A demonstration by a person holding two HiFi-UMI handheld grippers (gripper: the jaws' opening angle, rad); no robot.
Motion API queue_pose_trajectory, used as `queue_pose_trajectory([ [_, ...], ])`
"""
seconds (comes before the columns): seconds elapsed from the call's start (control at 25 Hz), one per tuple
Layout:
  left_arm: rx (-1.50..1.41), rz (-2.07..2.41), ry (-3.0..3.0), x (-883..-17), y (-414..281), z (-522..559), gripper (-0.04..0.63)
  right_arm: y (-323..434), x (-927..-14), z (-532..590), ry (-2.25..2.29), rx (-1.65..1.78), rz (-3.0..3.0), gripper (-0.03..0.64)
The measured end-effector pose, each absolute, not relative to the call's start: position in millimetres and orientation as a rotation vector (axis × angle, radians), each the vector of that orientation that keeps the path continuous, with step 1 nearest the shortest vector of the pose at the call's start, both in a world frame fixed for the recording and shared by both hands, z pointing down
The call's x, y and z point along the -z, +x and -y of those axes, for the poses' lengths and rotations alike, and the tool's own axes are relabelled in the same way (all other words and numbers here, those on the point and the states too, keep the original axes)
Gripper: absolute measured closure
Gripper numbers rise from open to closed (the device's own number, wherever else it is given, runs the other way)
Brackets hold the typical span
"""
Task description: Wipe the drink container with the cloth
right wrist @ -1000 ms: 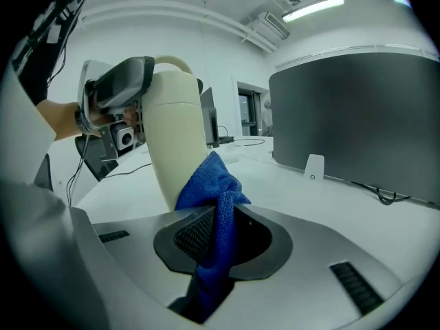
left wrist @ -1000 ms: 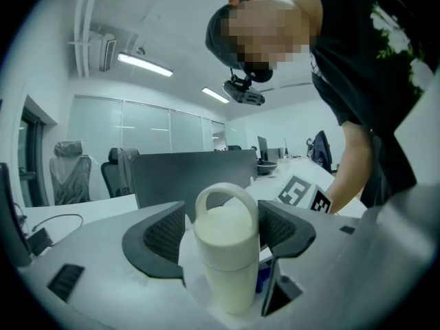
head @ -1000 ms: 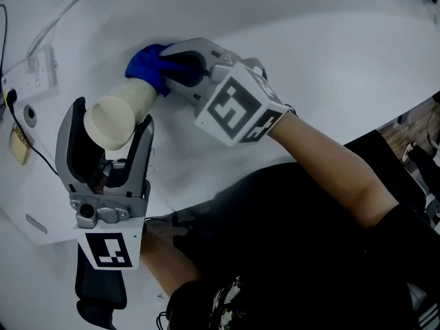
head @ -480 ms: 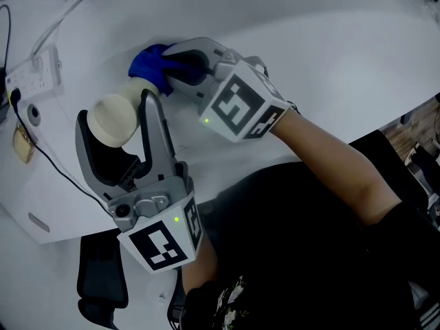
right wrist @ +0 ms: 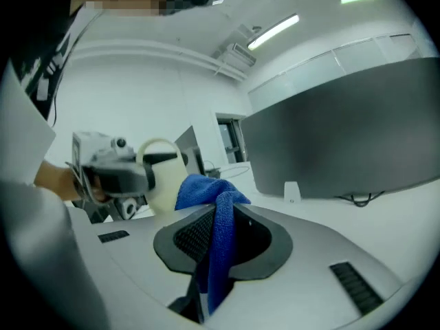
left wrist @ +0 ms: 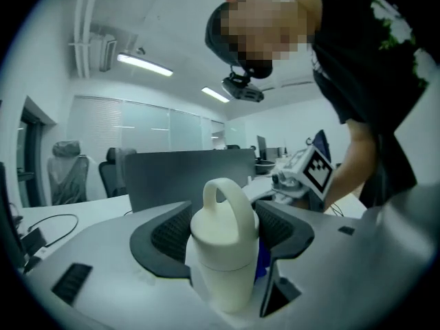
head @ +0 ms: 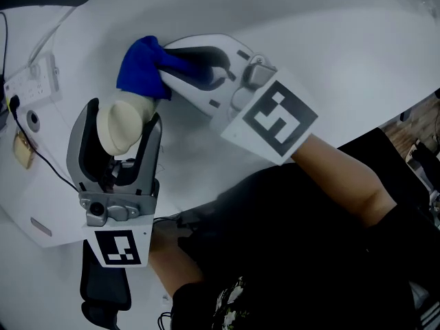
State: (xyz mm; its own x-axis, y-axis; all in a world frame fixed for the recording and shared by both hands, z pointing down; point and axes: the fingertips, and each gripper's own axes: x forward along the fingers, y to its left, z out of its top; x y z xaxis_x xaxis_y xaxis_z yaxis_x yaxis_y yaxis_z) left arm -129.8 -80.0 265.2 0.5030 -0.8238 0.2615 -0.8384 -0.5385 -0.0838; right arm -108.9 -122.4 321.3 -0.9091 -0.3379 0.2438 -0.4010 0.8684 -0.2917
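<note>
Drink container (head: pixel 124 124): cream bottle with a loop handle on its lid, upright, sitting between the left gripper (head: pixel 122 115) jaws above the white table (head: pixel 357 60). Left jaws stand wide and have just been closing in; both ribbed pads sit against the bottle's sides, so it's gripped. In the left gripper view the bottle (left wrist: pixel 223 249) fills the gap, handle up, with a sliver of blue behind its right side. Blue cloth (head: pixel 141 67) is bunched at the right gripper (head: pixel 165 66) tips, just past the bottle's far side; from the head view it looks to be touching the bottle near the top. Right jaws are closed down on the cloth (right wrist: pixel 218 239): it's pinched between the pads, one fold hanging down through the gap, the rest wadded out front. The right gripper view also has the bottle (right wrist: pixel 161 177) just beyond the wad. Further out: power strip (head: pixel 31 74) at the table's left edge, dark monitor (right wrist: pixel 344 136) behind.
</note>
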Motion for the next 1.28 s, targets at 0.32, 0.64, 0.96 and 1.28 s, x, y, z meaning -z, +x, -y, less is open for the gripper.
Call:
queue_pose_trajectory([
  [0.32,-0.332,1.261,2.811,-262.6,-122.7,82.0,0.308,-105.9,-231.7,105.9,0.261,-0.537,3.136,0.560],
  [0.64,-0.279,1.255,2.808,-262.1,-123.3,83.1,0.308,-114.2,-300.6,112.8,0.350,-0.727,2.890,0.561],
  [0.96,-0.249,1.267,2.785,-263.9,-124.8,83.9,0.308,-119.7,-395.8,107.6,0.300,-0.323,2.536,0.566],
  [1.28,-0.365,1.646,2.580,-253.0,-137.2,81.7,0.297,-119.9,-399.8,106.5,0.274,-0.268,2.541,0.565],
])
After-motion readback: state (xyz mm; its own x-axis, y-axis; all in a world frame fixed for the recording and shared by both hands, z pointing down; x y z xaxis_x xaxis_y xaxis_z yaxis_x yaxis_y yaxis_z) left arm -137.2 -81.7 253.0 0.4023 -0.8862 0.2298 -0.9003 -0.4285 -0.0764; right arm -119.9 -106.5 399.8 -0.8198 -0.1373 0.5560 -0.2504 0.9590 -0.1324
